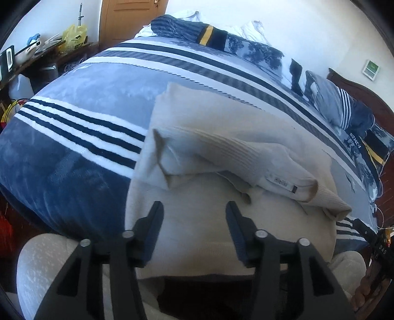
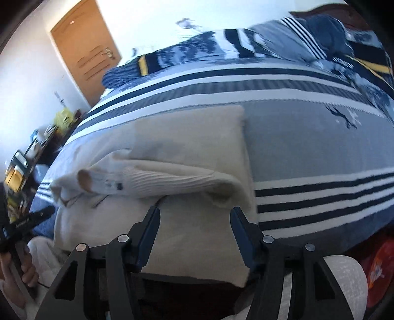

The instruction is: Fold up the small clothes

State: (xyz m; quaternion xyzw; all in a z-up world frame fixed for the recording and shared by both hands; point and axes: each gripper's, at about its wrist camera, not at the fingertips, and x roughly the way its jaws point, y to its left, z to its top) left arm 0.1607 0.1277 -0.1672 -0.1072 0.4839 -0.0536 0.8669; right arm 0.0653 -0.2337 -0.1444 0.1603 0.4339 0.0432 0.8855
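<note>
A cream knit sweater [image 1: 221, 137] lies on the striped blue-and-white bedspread [image 1: 73, 118], with a ribbed sleeve and collar part [image 1: 246, 157] folded across its middle. It also shows in the right wrist view [image 2: 187, 137], the ribbed fold [image 2: 160, 183] lying across it. My left gripper [image 1: 194, 211] is open and empty, just above the sweater's near part. My right gripper [image 2: 194, 216] is open and empty over the near right part of the sweater. The left gripper's tip [image 2: 37, 216] shows at the left edge of the right wrist view.
Dark striped clothes and pillows [image 1: 344, 108] lie along the bed's far side. A cluttered table [image 1: 37, 54] and a wooden door [image 1: 128, 17] stand to the left. A cream cushion [image 1: 49, 265] sits at the near edge, and a wooden headboard [image 1: 369, 93] at right.
</note>
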